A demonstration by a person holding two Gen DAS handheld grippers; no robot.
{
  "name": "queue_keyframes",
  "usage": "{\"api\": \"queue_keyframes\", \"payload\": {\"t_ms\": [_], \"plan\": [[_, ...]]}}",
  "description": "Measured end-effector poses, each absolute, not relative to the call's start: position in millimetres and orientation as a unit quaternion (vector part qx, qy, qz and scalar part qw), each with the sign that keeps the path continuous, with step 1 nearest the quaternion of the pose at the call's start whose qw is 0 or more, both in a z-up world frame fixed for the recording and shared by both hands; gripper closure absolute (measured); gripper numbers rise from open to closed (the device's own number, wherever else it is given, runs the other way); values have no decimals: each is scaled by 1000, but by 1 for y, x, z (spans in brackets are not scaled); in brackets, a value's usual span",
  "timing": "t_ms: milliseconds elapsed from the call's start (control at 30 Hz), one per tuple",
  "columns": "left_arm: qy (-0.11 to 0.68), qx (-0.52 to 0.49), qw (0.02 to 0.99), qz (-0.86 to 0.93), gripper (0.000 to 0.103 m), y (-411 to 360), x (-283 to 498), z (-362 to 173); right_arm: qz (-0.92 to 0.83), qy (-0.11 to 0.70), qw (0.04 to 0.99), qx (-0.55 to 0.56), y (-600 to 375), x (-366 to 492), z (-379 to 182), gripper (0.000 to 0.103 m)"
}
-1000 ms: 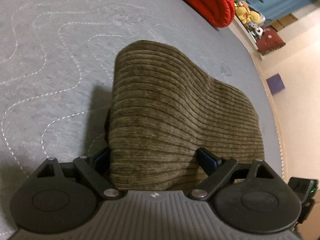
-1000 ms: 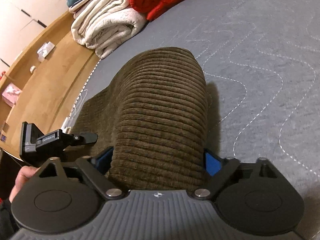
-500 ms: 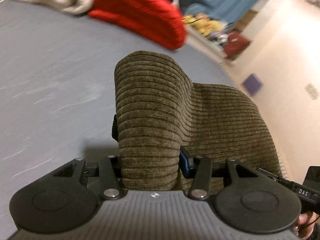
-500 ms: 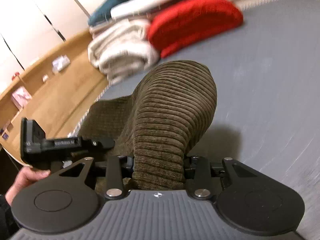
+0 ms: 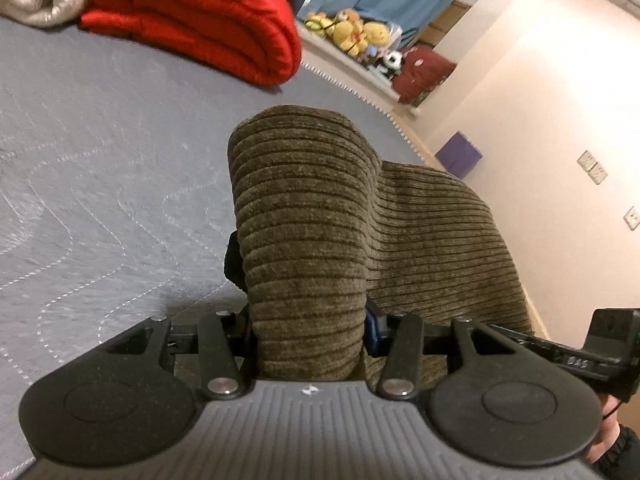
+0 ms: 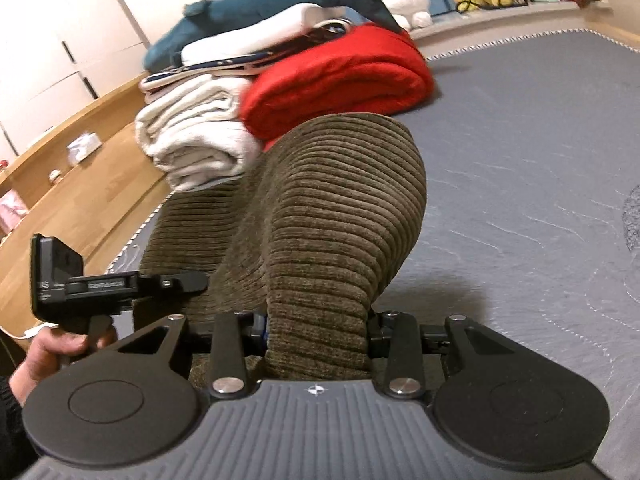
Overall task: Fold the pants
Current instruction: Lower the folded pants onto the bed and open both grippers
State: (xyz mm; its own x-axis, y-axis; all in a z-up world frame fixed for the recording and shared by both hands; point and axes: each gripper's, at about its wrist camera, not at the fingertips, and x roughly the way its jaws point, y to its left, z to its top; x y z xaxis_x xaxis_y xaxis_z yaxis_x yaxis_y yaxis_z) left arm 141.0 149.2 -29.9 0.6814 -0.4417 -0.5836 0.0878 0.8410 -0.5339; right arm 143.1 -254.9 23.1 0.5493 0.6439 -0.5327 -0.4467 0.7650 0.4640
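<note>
Both grippers raised since a second ago, fingers now narrowed onto olive corduroy pants point(image 5: 312, 240); left gripper point(image 5: 310, 334) and right gripper point(image 6: 318, 330) each clench a bunched fold, cloth humped above grey quilted bed point(image 5: 100, 160); red blanket point(image 6: 340, 76) beyond

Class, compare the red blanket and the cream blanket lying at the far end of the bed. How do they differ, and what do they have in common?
The red blanket is bright red, while the cream blanket is off-white. The red blanket has a smooth surface; the cream blanket looks nubbier, with looser creases. The red blanket has nothing visibly stacked on it; the cream blanket carries other bedding and a shark plush above it. Both are folded into thick bundles, side by side and touching, on the grey bed.
</note>
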Motion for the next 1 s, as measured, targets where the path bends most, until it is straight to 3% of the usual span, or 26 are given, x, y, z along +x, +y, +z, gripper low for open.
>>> {"api": "queue_keyframes", "payload": {"t_ms": [67, 100, 200, 300, 433, 533, 567, 667, 767, 900, 1000], "plan": [[400, -221, 882, -113, 33, 148, 158, -46, 292, 367, 873, 132, -260, 154, -1, 48], [413, -198, 886, -71, 33, 147, 161, -49, 261, 383, 878, 121, -259, 162, -12, 44], [389, -141, 910, -8, 33, 143, 153, -32, 130, 398, 907, 46, -261, 168, -27, 45], [336, -116, 934, -38, 33, 135, 133, -12, 158, 362, 915, 85, -275, 157, -8, 45], [333, -51, 933, -126, 55, 104, 118, -9, 261, 320, 910, 26, -261, 128, 1, 55], [400, 26, 890, -218, 57, 73, 111, -34, 316, 373, 870, -65, -239, 118, -23, 73], [438, 70, 869, -221, 59, 62, 109, -54, 310, 393, 861, -91, -236, 117, -33, 73], [425, 155, 865, -218, 58, 40, 96, -67, 318, 410, 849, -99, -239, 117, -39, 73], [429, 119, 870, -213, 58, 47, 101, -54, 321, 408, 849, -93, -245, 121, -38, 74], [350, 59, 922, -154, 57, 65, 114, -30, 322, 368, 869, -71, -242, 120, -20, 73], [315, -3, 944, -98, 64, 76, 129, -24, 282, 329, 901, -8, -244, 138, -5, 62]]}}
